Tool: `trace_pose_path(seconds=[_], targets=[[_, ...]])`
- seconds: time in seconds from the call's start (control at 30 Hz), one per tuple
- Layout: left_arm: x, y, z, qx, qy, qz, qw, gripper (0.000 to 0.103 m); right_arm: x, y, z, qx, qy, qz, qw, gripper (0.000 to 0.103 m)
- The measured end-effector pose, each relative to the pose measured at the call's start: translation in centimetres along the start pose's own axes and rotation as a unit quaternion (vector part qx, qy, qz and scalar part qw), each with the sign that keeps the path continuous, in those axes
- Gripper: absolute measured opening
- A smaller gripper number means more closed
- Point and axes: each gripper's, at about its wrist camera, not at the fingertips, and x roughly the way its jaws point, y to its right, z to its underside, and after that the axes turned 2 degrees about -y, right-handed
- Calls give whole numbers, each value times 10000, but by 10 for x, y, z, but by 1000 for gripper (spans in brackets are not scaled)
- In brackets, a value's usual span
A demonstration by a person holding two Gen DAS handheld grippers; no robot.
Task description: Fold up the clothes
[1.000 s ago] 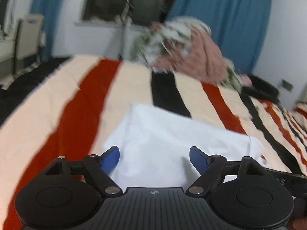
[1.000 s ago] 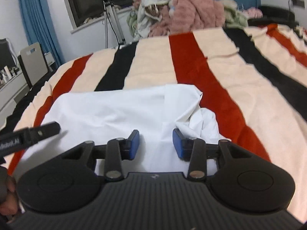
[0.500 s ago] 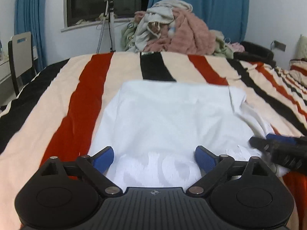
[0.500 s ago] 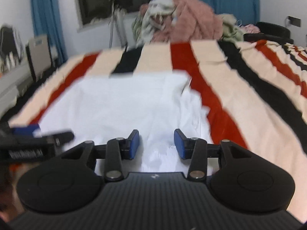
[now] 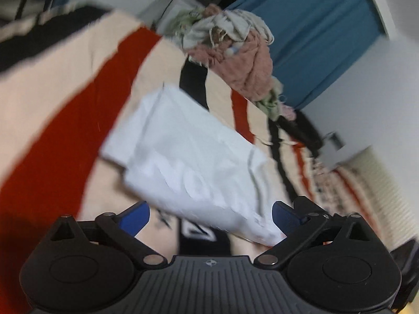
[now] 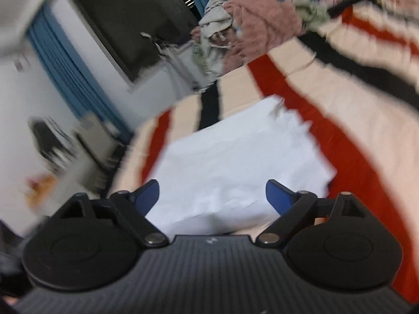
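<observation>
A white garment [image 5: 188,162] lies folded flat on the striped bedspread [image 5: 52,110]; the right wrist view shows the same white garment [image 6: 235,167]. My left gripper [image 5: 210,218] hovers at the garment's near edge with its jaws opening wide and nothing pressed between the blue pads. My right gripper [image 6: 212,196] is tilted over the garment's near edge, jaws opening, the cloth lying below the gap and not pinched. Both views are rolled and blurred.
A heap of pink and pale clothes [image 5: 235,52] sits at the far end of the bed, before blue curtains [image 5: 314,34]. A dark window [image 6: 125,26] and a chair [image 6: 94,136] stand at the left. A striped pillow [image 5: 366,183] lies at the right.
The right gripper's jaws spread from narrow to wide. The left jaws widened a little. Both views rolled and pulled back, so the garment's near edge now sits at the fingertips.
</observation>
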Motion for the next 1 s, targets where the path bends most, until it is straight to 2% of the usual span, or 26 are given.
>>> trace_pose_path(seconds=[0.07,0.13,0.23,0.3,0.4,0.47,0.5,0.57,0.6,0.67,0.87,1.0], targets=[[13,-14,-1,-495,-191,266,9982,100,8,8,6,518,-181,-257,9982,90],[30,-27,-5,-885,-282,374,9950,99,24,21,11,1147,-409,-418,9917,90],[52,-41,-13,-1253,-227,432,9909,96,55,42,20,2166,-783,-663,9708,92],[62,-42,-19,-1296,-102,314,9910,89,73,54,25,2741,-930,-781,9540,92],[62,-48,-22,-1453,245,66,9891,59,79,64,27,3174,-508,-719,9442,89],[60,-56,-20,-1664,446,26,9850,33,76,72,28,3453,-302,-660,9357,84],[60,-60,-20,-1788,468,92,9827,31,75,75,28,3569,-217,-617,9319,75],[58,-70,-20,-2033,513,224,9775,20,72,81,30,3699,-132,-507,9276,64],[57,-73,-20,-2092,547,280,9759,19,72,83,30,3683,-114,-432,9286,56],[56,-72,-20,-2016,623,310,9770,16,69,85,29,3569,-69,-264,9337,49],[54,-68,-20,-1907,734,376,9782,13,48,97,28,3711,386,27,9278,47],[51,-65,-16,-1792,743,302,9805,13,48,104,27,3665,387,26,9296,47]])
